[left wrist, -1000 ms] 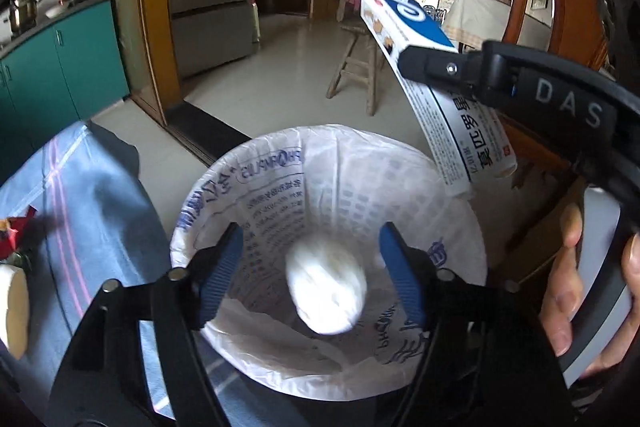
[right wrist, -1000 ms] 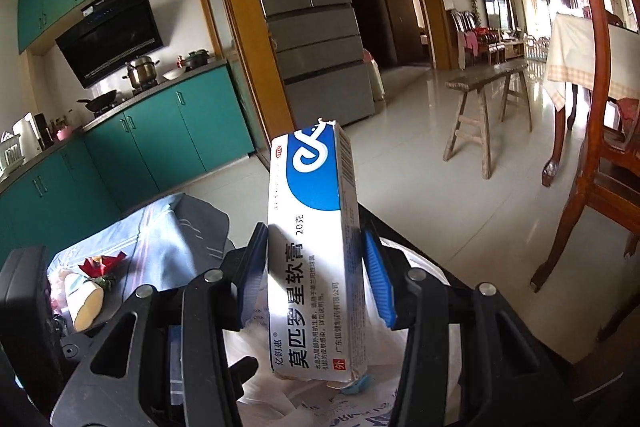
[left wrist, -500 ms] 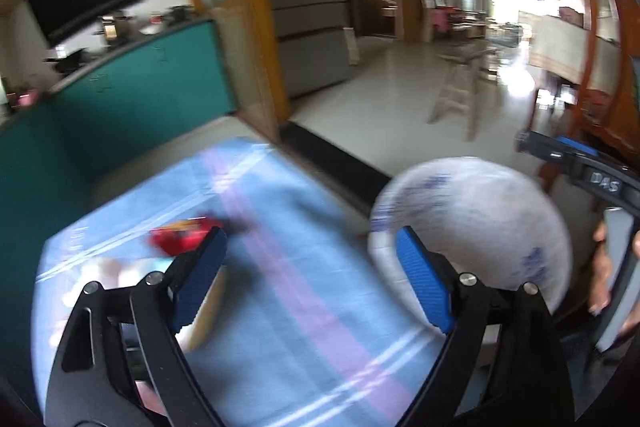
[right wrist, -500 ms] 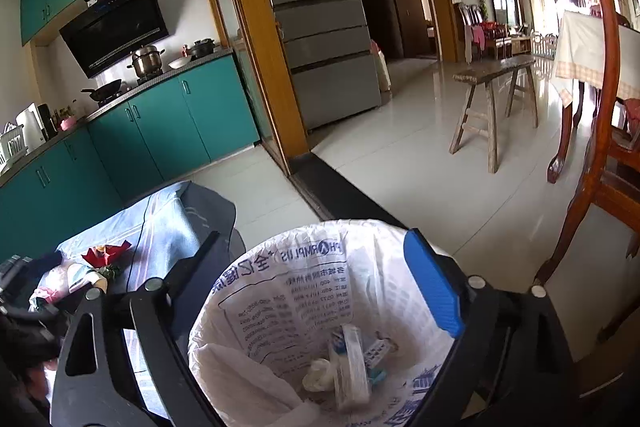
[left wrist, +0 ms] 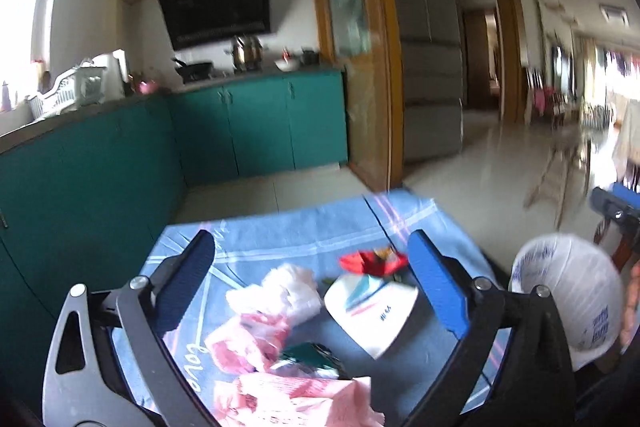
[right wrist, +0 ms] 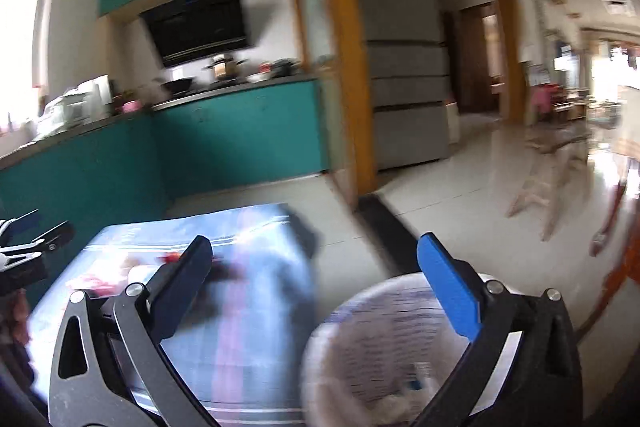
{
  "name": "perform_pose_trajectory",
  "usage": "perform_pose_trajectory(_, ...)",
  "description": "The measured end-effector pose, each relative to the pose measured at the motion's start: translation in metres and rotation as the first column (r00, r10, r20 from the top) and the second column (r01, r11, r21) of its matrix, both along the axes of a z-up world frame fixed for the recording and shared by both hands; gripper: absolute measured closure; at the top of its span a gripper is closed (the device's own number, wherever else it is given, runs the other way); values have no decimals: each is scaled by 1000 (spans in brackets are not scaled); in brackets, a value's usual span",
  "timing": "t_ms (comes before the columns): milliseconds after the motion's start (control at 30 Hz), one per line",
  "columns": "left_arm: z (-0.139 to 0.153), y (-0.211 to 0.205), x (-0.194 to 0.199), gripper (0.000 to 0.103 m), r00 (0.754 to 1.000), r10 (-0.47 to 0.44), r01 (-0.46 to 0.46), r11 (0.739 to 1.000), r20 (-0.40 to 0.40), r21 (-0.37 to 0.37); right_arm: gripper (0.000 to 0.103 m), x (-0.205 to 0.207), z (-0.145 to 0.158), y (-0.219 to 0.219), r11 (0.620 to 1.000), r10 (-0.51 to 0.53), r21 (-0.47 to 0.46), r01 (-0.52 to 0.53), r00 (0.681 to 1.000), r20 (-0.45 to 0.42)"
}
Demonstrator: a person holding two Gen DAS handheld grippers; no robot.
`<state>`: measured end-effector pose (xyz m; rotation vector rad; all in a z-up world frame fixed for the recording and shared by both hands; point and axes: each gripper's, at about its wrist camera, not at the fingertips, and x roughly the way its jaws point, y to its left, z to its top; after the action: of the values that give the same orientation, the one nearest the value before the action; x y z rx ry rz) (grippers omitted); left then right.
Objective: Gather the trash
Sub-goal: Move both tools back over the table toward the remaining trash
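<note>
My left gripper (left wrist: 312, 279) is open and empty, hovering over trash on a table with a blue cloth (left wrist: 280, 239): a crumpled white tissue (left wrist: 280, 293), pink wrappers (left wrist: 248, 343), a white paper cup (left wrist: 372, 311) on its side, a red scrap (left wrist: 368, 261) and a dark green wrapper (left wrist: 312, 357). The white-lined trash bin (left wrist: 572, 291) stands to the right of the table. My right gripper (right wrist: 316, 287) is open and empty above the bin (right wrist: 380, 347), with the blue cloth (right wrist: 248, 327) to its left. The box and other bits (right wrist: 416, 383) lie blurred inside the bin.
Teal kitchen cabinets (left wrist: 248, 131) with a cluttered counter run behind the table. A wooden door frame (left wrist: 380, 67) and a grey fridge (left wrist: 428, 67) stand beyond. A wooden stool (right wrist: 540, 183) stands on the tiled floor to the right. The left gripper's tip (right wrist: 36, 243) shows at the left edge.
The right gripper let go of the blue-and-white box into the bin and opened. Both grippers swung left from the bin towards the table, and the left now hovers over the trash pile.
</note>
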<state>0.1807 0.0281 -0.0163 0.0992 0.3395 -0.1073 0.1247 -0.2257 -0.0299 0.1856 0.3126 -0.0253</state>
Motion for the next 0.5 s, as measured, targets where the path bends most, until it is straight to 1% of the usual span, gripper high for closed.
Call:
perform_pose_trajectory(67, 4, 10, -4, 4, 1000, -3, 4, 1000, 16, -24, 3, 11, 11, 17, 999, 41, 7, -41, 999, 30)
perform_pose_trajectory(167, 3, 32, -5, 4, 1000, 7, -6, 997, 18, -79, 3, 40, 33, 48, 988, 147, -44, -147, 989, -15)
perform_pose_trajectory(233, 0, 43, -3, 4, 1000, 3, -3, 992, 1, -122, 3, 56, 34, 64, 989, 136, -57, -139, 990, -48)
perform_pose_trajectory(300, -2, 47, 1, 4, 999, 36, -40, 989, -24, -143, 3, 60, 17, 73, 992, 108, -60, -111, 992, -59)
perform_pose_trajectory(333, -6, 49, 4, 4, 998, 42, -50, 986, -50, -158, 3, 62, 9, 75, 991, 104, -70, -109, 992, -76)
perform_pose_trajectory(367, -8, 52, 5, 4, 997, 33, -44, 984, -70, -171, 3, 66, -3, 79, 989, 112, -83, -121, 988, -102)
perform_pose_trajectory(400, -11, 55, 9, 4, 994, 37, -53, 984, -99, -167, 3, 73, -17, 80, 985, 133, -90, -147, 980, -147)
perform_pose_trajectory(433, -13, 55, 11, 5, 993, 46, -63, 986, -112, -152, 3, 79, -29, 79, 984, 143, -83, -161, 972, -185)
perform_pose_trajectory(500, -17, 52, 13, 6, 990, 66, -77, 993, -123, -88, 3, 84, -44, 75, 985, 153, -40, -167, 961, -231)
